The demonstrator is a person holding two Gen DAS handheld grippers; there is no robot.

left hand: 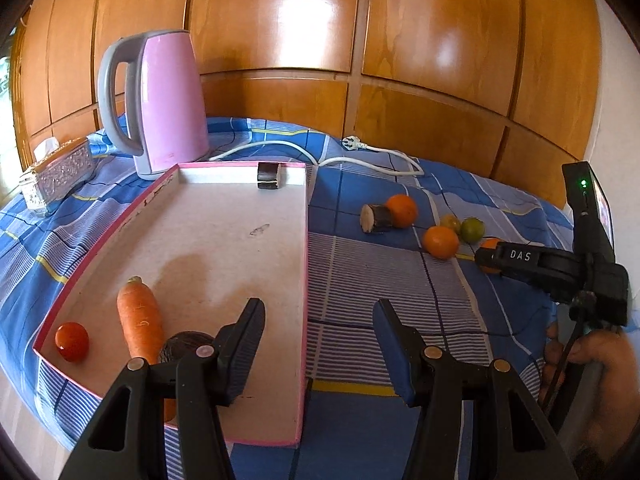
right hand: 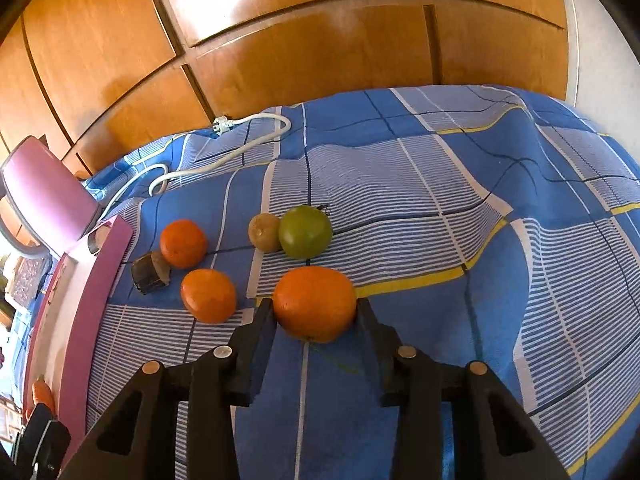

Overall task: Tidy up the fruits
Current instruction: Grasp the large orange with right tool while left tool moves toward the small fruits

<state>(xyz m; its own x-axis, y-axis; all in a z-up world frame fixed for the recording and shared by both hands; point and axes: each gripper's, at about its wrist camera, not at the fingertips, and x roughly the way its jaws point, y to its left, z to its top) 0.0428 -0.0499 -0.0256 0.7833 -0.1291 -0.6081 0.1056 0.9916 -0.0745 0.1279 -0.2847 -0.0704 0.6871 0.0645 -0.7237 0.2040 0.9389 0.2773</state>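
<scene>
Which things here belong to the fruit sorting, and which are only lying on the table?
Belong to the job: pink tray; orange between the right gripper fingers; two more oranges; green fruit.

Just lying about: pink kettle, white cord, silver tissue box.

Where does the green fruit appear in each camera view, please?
Left wrist view: the green fruit lies at the right, on the blue cloth, beyond the tray.
Right wrist view: the green fruit lies near the centre, beyond the held orange.
Shared landmark: the white plug.
</scene>
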